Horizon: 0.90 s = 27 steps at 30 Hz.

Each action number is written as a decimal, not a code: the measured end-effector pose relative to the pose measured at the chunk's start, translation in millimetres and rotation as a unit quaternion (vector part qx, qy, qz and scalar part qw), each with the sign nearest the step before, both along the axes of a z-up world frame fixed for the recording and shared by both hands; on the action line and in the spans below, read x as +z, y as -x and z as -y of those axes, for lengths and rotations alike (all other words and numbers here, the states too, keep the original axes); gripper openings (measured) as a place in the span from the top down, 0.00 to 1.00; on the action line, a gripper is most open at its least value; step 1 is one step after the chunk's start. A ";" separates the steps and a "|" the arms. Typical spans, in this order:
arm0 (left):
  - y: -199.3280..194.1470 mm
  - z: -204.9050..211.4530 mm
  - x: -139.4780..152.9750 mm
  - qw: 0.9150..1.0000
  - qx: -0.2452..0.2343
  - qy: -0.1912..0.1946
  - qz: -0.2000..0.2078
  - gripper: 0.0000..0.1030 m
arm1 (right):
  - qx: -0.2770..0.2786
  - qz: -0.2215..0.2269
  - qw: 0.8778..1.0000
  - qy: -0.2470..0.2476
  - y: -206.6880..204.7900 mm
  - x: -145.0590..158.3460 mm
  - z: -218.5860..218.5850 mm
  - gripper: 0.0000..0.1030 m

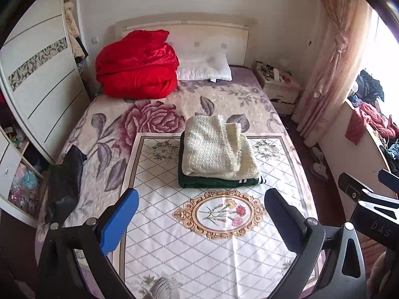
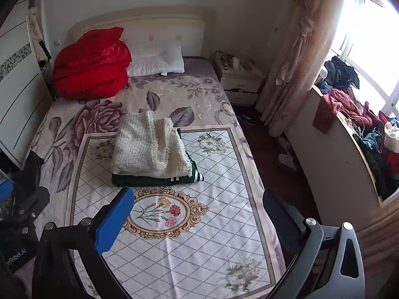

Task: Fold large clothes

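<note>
Blue-padded fingers (image 1: 119, 219), black frames.

daylight from window (image 2: 369, 37) | glare blown out | fisheye edges dark, warped

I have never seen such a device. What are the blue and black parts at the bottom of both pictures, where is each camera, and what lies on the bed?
A person carries two tools. Each picture comes from a camera on one tool, looking forward between its two fingers. One shows the left hand-held gripper, the other the right hand-held gripper. Both are open and hold nothing. On the patterned white cloth lies a folded cream fluffy garment on top of a folded dark green garment. Behind are a red quilt bundle and a white pillow.
</note>
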<state>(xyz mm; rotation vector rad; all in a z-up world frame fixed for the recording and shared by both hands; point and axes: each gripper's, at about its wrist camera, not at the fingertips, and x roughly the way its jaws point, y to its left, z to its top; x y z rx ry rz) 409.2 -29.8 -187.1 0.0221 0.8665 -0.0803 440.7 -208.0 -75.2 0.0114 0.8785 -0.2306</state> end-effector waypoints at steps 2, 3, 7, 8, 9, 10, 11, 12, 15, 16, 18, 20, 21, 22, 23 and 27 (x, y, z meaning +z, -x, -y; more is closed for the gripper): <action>23.5 2.9 18.4 1.000 0.000 -0.002 0.009 0.00 | 0.002 0.013 1.000 0.006 29.1 22.4 -2.8 0.00; 36.1 3.8 28.8 1.000 0.002 -0.004 0.016 0.00 | 0.004 0.022 1.000 0.007 43.4 33.6 -3.9 0.00; 69.0 7.6 58.8 0.999 0.010 -0.007 0.038 0.00 | 0.003 0.051 0.999 0.016 90.0 74.5 -6.1 0.00; 73.7 7.5 63.3 0.999 0.011 -0.006 0.041 0.00 | 0.002 0.056 0.998 0.014 99.8 83.3 -5.6 0.00; 78.4 7.1 67.8 0.999 0.013 -0.004 0.042 0.00 | 0.003 0.060 0.998 0.012 108.1 90.7 -4.9 0.00; 84.3 7.2 73.7 0.999 0.015 -0.002 0.044 0.00 | 0.003 0.064 0.998 0.012 116.1 98.4 -4.9 0.00; 88.4 7.2 77.9 0.999 0.016 -0.003 0.045 0.00 | 0.004 0.067 0.998 0.012 123.6 105.4 -4.4 0.00; 92.8 7.5 81.9 0.999 0.017 -0.004 0.047 0.00 | 0.005 0.070 0.997 0.013 130.1 111.8 -4.4 0.00; 103.2 7.9 91.0 0.999 0.019 -0.006 0.048 0.00 | 0.011 0.072 0.997 0.011 147.8 126.3 -4.5 0.00; 105.9 8.3 94.5 0.999 0.019 -0.005 0.048 0.00 | 0.014 0.073 0.997 0.008 153.1 130.7 -4.0 0.00; 113.2 7.4 102.0 0.998 0.020 -0.001 0.053 0.00 | 0.024 0.074 0.997 0.003 162.2 139.4 -3.9 0.00; 121.6 8.0 111.0 0.998 0.023 -0.004 0.066 0.00 | 0.023 0.075 0.997 0.008 167.5 143.9 -2.3 0.00; 124.5 7.9 115.0 0.997 0.025 -0.003 0.072 0.00 | 0.022 0.078 0.997 0.009 170.5 146.8 -1.5 0.00; 127.5 7.8 118.8 0.997 0.027 -0.002 0.079 0.00 | 0.023 0.082 0.996 0.009 174.3 150.9 -1.1 0.00; 128.8 8.8 120.7 0.996 0.028 -0.002 0.083 0.00 | 0.023 0.086 0.996 0.009 177.0 153.9 -0.4 0.00; 133.9 9.5 126.4 0.995 0.027 0.003 0.091 0.00 | 0.020 0.102 0.994 0.014 187.0 163.1 3.4 0.00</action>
